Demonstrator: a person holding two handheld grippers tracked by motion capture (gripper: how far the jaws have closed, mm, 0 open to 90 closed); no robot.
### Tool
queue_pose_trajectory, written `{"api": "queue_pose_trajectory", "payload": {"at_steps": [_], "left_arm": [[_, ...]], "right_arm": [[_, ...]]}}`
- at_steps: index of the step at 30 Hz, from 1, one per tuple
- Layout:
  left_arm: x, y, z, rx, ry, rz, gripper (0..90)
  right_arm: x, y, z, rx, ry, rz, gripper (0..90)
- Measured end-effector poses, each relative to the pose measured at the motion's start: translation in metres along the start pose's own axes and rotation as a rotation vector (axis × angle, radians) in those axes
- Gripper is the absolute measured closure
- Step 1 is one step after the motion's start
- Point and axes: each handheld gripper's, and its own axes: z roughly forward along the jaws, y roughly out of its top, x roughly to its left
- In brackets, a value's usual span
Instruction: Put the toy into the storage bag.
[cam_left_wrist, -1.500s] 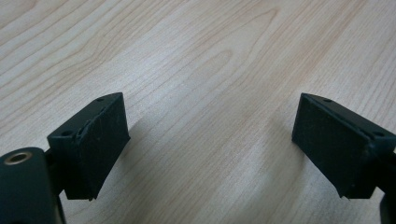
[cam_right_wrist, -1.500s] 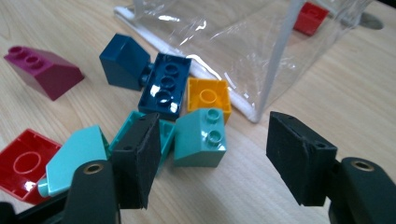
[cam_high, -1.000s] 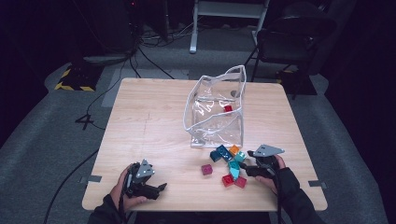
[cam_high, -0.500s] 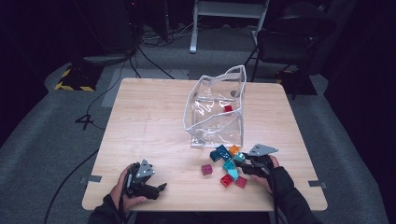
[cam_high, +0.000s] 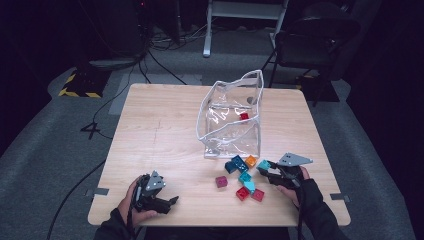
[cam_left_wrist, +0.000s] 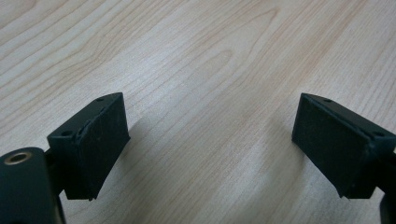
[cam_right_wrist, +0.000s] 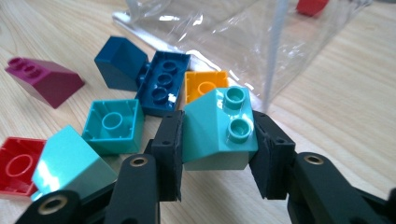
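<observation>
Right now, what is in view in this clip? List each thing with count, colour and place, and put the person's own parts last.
Table: one, light wood, centre.
Bag: one, clear plastic, open, standing at the table's middle.
Red block in bag: one, inside the bag.
Loose blocks, in front of the bag: two dark blue; one orange; two teal; one magenta; two red.
Held block: one, teal, sloped, two studs.
Chair: one, black, beyond the table, right.
Cables: black, on the grey floor, left.
Left gripper: open, nothing between its pads, near left edge.
Right gripper: jaws just closed onto the held block.
Hands: two, at the near edge.
</observation>
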Motion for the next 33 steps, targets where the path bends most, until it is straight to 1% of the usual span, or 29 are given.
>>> {"api": "queue_pose_trajectory", "payload": {"at_steps": [4, 6, 8, 11, 12, 15, 16, 20, 21, 24, 25, 26, 27, 28, 33], "left_arm": [[0.000, 0.000, 0.000, 0.000, 0.000, 0.000, 11.0], [0.000, 0.000, 0.000, 0.000, 0.000, -0.001, 11.0], [0.000, 0.000, 0.000, 0.000, 0.000, -0.001, 11.0], [0.000, 0.000, 0.000, 0.000, 0.000, -0.001, 11.0], [0.000, 0.000, 0.000, 0.000, 0.000, 0.000, 11.0], [0.000, 0.000, 0.000, 0.000, 0.000, -0.001, 11.0], [0.000, 0.000, 0.000, 0.000, 0.000, -0.001, 11.0], [0.000, 0.000, 0.000, 0.000, 0.000, -0.001, 11.0], [0.000, 0.000, 0.000, 0.000, -0.001, -0.001, 11.0], [0.000, 0.000, 0.000, 0.001, 0.000, 0.000, 11.0], [0.000, 0.000, 0.000, 0.000, 0.000, 0.000, 11.0], [0.000, 0.000, 0.000, 0.001, 0.000, 0.000, 11.0], [0.000, 0.000, 0.000, 0.001, 0.000, 0.000, 11.0], [0.000, 0.000, 0.000, 0.000, 0.000, -0.001, 11.0], [0.000, 0.000, 0.000, 0.000, 0.000, -0.001, 11.0]], "right_arm": [[-0.004, 0.003, -0.007, -0.019, -0.006, 0.006, 59.2], [-0.006, 0.010, -0.015, -0.040, -0.015, 0.010, 59.2], [-0.006, 0.012, -0.018, -0.048, -0.020, 0.006, 59.2], [-0.007, 0.018, -0.027, -0.073, -0.015, 0.008, 59.2], [-0.006, 0.022, -0.032, -0.081, -0.018, -0.005, 59.2], [-0.007, 0.025, -0.035, -0.085, -0.024, -0.010, 59.2], [-0.007, 0.030, -0.038, -0.091, -0.033, -0.015, 59.2], [-0.008, 0.041, -0.045, -0.113, -0.038, -0.031, 59.2], [-0.008, 0.041, -0.045, -0.113, -0.038, -0.031, 59.2], [-0.007, 0.051, -0.049, -0.123, -0.050, -0.048, 59.2], [-0.007, 0.054, -0.051, -0.127, -0.057, -0.053, 59.2], [-0.007, 0.062, -0.056, -0.144, -0.064, -0.061, 59.2], [-0.007, 0.062, -0.056, -0.144, -0.064, -0.061, 59.2], [-0.007, 0.070, -0.061, -0.162, -0.071, -0.064, 59.2], [-0.008, 0.087, -0.068, -0.180, -0.090, -0.085, 59.2]]}}
